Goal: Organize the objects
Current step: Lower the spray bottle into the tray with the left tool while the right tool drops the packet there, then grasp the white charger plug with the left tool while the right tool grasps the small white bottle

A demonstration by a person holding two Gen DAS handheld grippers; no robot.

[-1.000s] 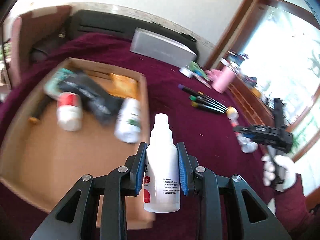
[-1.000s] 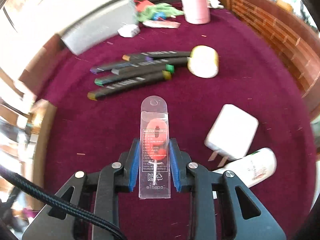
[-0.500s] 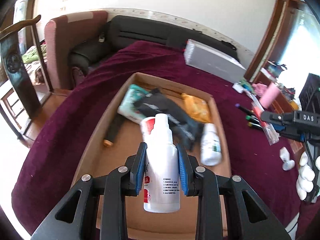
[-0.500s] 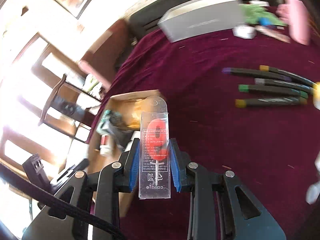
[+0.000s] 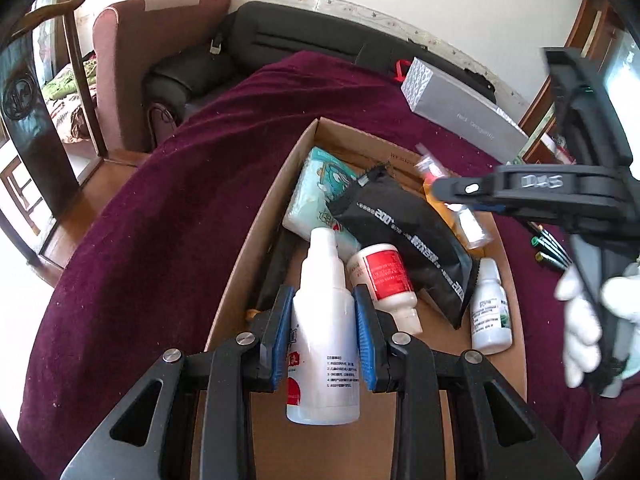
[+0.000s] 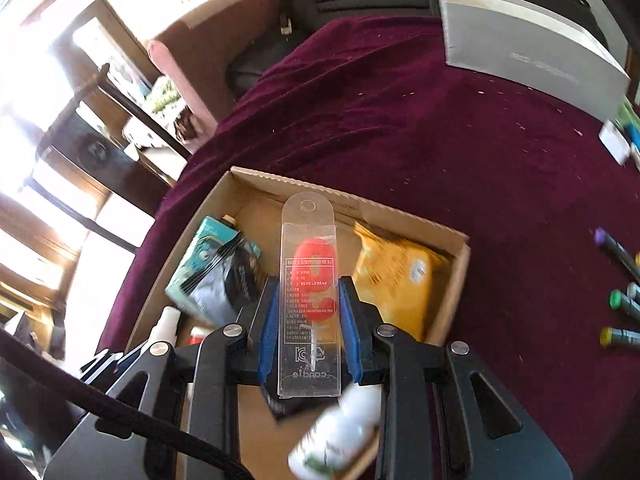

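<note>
Left wrist view: left gripper [image 5: 323, 334] pinching one white plastic bottle [image 5: 322, 344] over the cardboard box [image 5: 256, 240]; label half hidden by blue pads.
Box contents: two small bottles, one black pouch [image 5: 404, 236] (others overlapped).
Right wrist view: right gripper [image 6: 308, 330] clamping one clear candle pack [image 6: 310, 300] above box; markers [image 6: 622, 304] cut off.

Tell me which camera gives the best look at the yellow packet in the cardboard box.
The right wrist view. There the yellow packet lies nearly whole in the far right corner of the cardboard box, beside the clear candle pack in the right gripper. The left wrist view shows only an orange sliver behind that gripper and the black pouch.
</note>
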